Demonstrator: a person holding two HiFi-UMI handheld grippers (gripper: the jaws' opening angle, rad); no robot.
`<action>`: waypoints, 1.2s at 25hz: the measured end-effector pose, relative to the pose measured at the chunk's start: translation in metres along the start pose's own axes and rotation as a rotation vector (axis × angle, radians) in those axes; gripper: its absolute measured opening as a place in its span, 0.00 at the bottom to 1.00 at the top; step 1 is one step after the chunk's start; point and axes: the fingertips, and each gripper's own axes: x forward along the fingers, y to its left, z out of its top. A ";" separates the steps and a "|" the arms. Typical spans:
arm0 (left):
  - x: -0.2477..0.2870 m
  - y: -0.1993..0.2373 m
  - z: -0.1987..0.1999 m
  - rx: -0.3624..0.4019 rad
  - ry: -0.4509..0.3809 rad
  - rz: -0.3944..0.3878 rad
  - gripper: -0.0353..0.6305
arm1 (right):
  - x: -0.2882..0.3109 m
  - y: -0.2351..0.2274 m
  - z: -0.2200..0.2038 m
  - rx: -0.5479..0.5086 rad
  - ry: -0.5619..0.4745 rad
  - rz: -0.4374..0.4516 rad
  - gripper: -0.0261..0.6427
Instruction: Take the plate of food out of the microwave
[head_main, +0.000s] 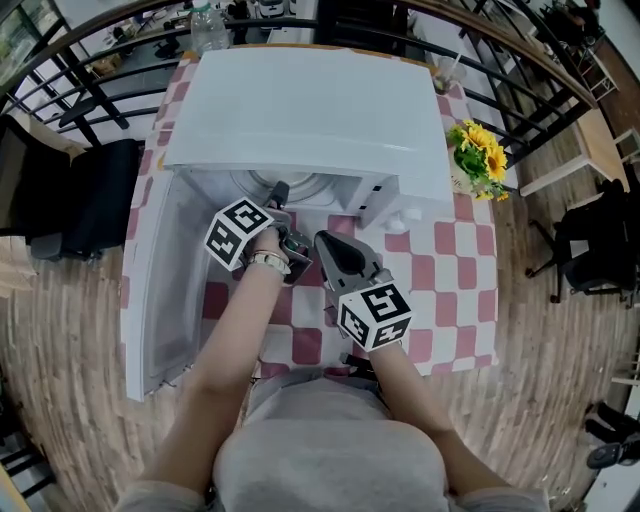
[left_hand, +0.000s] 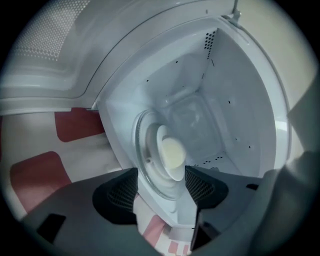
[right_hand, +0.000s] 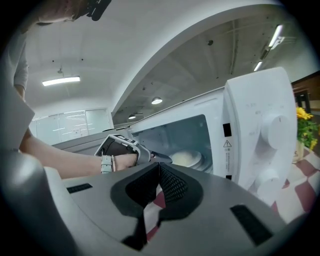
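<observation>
R gripper: grey plastic, mesh-textured pads, jaws together, nothing btwn; outside microwave, over checked tabletop. L gripper: jaws apart at cavity mouth, glass turntable rim seen btwn them, no contact visible. Plate: round, white, pale food mound; flat on turntable inside microwave. Door open.

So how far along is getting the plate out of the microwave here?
Done: the microwave door stands open. In hand: the left gripper is at the opening, fingers apart, framing the plate of food without gripping it. Left: grasp it and bring it out. The right gripper is shut, held outside.
</observation>
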 end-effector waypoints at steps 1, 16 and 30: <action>0.000 0.000 0.000 0.004 -0.002 0.016 0.48 | 0.001 -0.002 -0.001 0.009 0.002 -0.004 0.08; 0.005 0.018 0.003 -0.136 0.010 0.192 0.54 | 0.003 -0.020 -0.012 0.061 0.026 -0.061 0.08; 0.032 0.036 0.007 -0.220 -0.023 0.282 0.59 | 0.001 -0.037 -0.025 0.077 0.058 -0.108 0.08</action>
